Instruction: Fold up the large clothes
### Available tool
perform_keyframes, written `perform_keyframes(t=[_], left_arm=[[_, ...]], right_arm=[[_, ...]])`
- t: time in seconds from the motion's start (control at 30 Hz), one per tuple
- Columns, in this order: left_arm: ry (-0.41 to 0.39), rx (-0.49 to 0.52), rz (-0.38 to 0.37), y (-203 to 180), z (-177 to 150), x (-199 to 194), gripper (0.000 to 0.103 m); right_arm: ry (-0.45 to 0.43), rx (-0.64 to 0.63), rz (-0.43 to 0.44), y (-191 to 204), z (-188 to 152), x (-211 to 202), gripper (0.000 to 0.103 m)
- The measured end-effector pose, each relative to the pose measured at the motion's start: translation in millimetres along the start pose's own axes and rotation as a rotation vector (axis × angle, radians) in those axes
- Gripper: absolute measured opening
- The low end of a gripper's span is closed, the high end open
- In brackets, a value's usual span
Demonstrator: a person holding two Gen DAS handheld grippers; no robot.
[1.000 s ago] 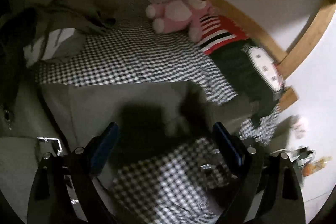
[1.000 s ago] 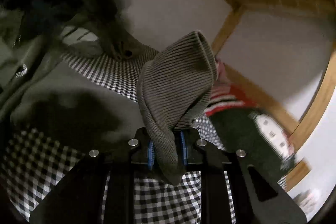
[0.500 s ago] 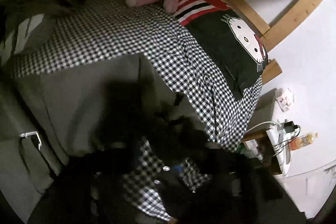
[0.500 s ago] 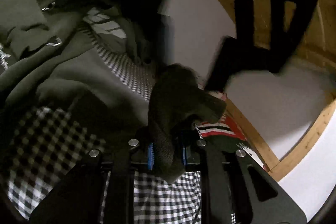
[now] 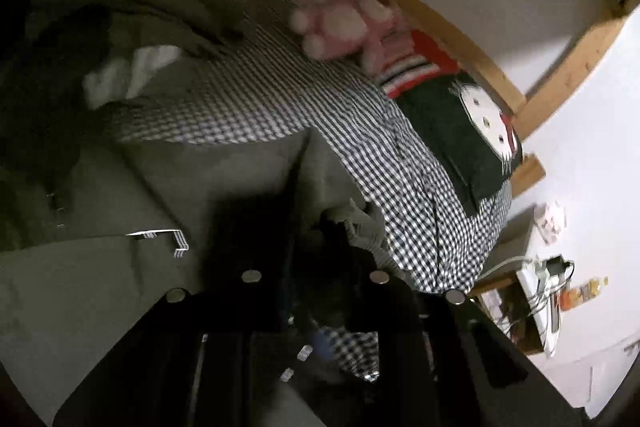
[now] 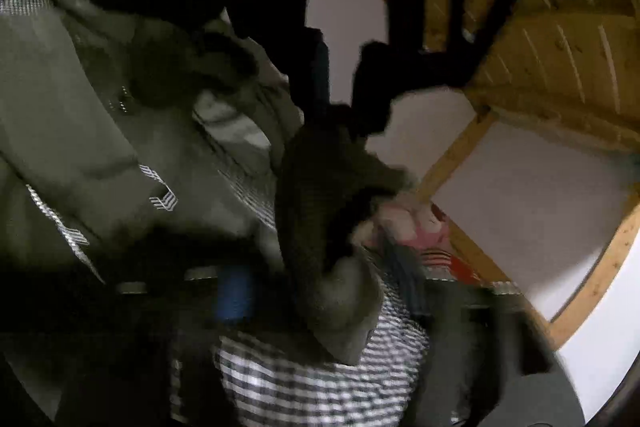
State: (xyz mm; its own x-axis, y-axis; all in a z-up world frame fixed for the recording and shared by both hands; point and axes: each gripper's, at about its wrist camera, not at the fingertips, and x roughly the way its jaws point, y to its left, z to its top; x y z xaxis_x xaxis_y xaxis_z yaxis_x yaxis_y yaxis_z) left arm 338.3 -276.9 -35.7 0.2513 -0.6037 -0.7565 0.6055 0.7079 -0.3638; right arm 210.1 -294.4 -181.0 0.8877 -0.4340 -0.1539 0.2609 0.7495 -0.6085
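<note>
A large olive garment (image 5: pixel 224 187) with white striped trim lies spread over the bed, and it fills the left side (image 6: pixel 80 127) of the right wrist view. Its ribbed cuff (image 6: pixel 312 211) hangs upright. My left gripper (image 6: pixel 344 107) comes in from above, shut on the cuff's top end. In the left wrist view that same left gripper (image 5: pixel 336 227) is dark, its jaws closed with the ribbed cuff (image 5: pixel 362 227) bunched at the tips. My right gripper (image 6: pixel 320 291) is opening: its blue pad (image 6: pixel 234 291) stands clear of the cuff, which still hangs between the jaws.
A black-and-white checked bedsheet (image 5: pixel 248 107) covers the bed. A pink plush toy (image 5: pixel 340 27) and a dark cushion with a white cat face (image 5: pixel 460 131) lie against the wooden frame (image 5: pixel 448 27). A small side table (image 5: pixel 536 287) with cables stands beyond the bed edge.
My left gripper went from wide open to shut and took hold of the cuff's top. My right gripper, which had been shut on the cuff, has spread its jaws.
</note>
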Motion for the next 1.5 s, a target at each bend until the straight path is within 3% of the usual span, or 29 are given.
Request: perform_keyframes(t=[0.13,0.27,0.3,0.33,0.37,0.43,0.63,0.73,0.8,0.87,0.93,0.97,1.0,1.07,1.1,1.13,1.2,1.3,1.4,1.43,1.5], left_arm=[[-0.051,-0.047,0.007,36.3,-5.5,-39.7,0.016],[-0.088,-0.07,-0.01,63.4,-20.1,-77.2,0.016],[-0.098,-0.067,-0.003,68.5,-24.7,-85.6,0.016],[-0.111,-0.071,0.007,76.6,-30.6,-95.9,0.016],[-0.119,-0.079,0.019,85.6,-34.9,-103.6,0.016],[-0.14,-0.104,0.049,104.8,-41.9,-115.1,0.016],[-0.184,-0.197,0.142,184.8,-59.0,-156.5,0.016],[-0.156,-0.241,0.254,226.7,-71.7,-157.7,0.018],[-0.131,-0.304,0.344,259.3,-88.6,-150.3,0.03],[-0.16,-0.363,0.409,283.4,-105.5,-150.5,0.056],[-0.201,-0.407,0.424,296.2,-116.0,-155.2,0.063],[-0.217,-0.42,0.418,299.6,-118.0,-157.9,0.072],[-0.245,-0.437,0.402,302.6,-119.9,-163.2,0.076],[-0.304,-0.452,0.367,302.5,-120.5,-173.7,0.087],[-0.343,-0.454,0.343,300.2,-116.7,-178.0,0.089],[-0.376,-0.451,0.318,296.6,-111.7,-179.3,0.093],[-0.391,-0.447,0.298,289.8,-106.5,-168.8,0.096],[-0.3,-0.435,0.317,287.6,-99.7,-122.5,0.096],[-0.09,-0.382,0.45,294.1,-108.2,-59.0,0.096],[-0.049,-0.312,0.516,287.9,-112.8,-47.4,0.096],[-0.019,-0.173,0.617,266.4,-122.4,-41.6,0.096]], right_arm=[[-0.011,0.03,0.088,16.7,13.4,-11.4,0.091],[-0.031,-0.108,0.082,56.1,20.1,-15.1,0.091],[-0.036,-0.126,0.091,65.1,26.0,-14.8,0.085],[-0.037,-0.125,0.12,71.1,33.0,-16.5,0.041],[-0.024,-0.123,0.12,76.5,40.9,-15.8,0.02],[-0.037,-0.156,0.151,97.1,61.4,-17.2,0.012],[-0.097,-0.226,0.22,170.1,105.5,-22.0,0.011],[-0.064,-0.276,0.315,212.9,121.1,-25.3,0.011],[-0.004,-0.327,0.378,245.9,124.4,-25.1,0.011],[0.049,-0.359,0.411,270.5,118.2,-22.1,0.011],[0.059,-0.343,0.411,277.9,118.8,-22.7,0.014],[0.066,-0.33,0.423,275.6,120.1,-23.7,0.016],[0.073,-0.315,0.46,272.4,122.2,-25.1,0.022],[0.042,-0.268,0.543,258.8,126.3,-34.5,0.063],[-0.002,-0.218,0.566,242.6,125.5,-45.4,0.099],[-0.06,-0.152,0.625,222.2,122.3,-58.3,0.1],[-0.089,-0.061,0.716,198.6,124.8,-65.3,0.1],[-0.055,0.041,0.721,164.4,116.7,-56.5,0.1],[0.024,0.085,0.676,144.0,106.3,-17.5,0.1],[0.072,0.096,0.719,140.7,102.5,0.5,0.1],[0.136,0.111,0.885,136.5,99.3,28.0,0.1]])
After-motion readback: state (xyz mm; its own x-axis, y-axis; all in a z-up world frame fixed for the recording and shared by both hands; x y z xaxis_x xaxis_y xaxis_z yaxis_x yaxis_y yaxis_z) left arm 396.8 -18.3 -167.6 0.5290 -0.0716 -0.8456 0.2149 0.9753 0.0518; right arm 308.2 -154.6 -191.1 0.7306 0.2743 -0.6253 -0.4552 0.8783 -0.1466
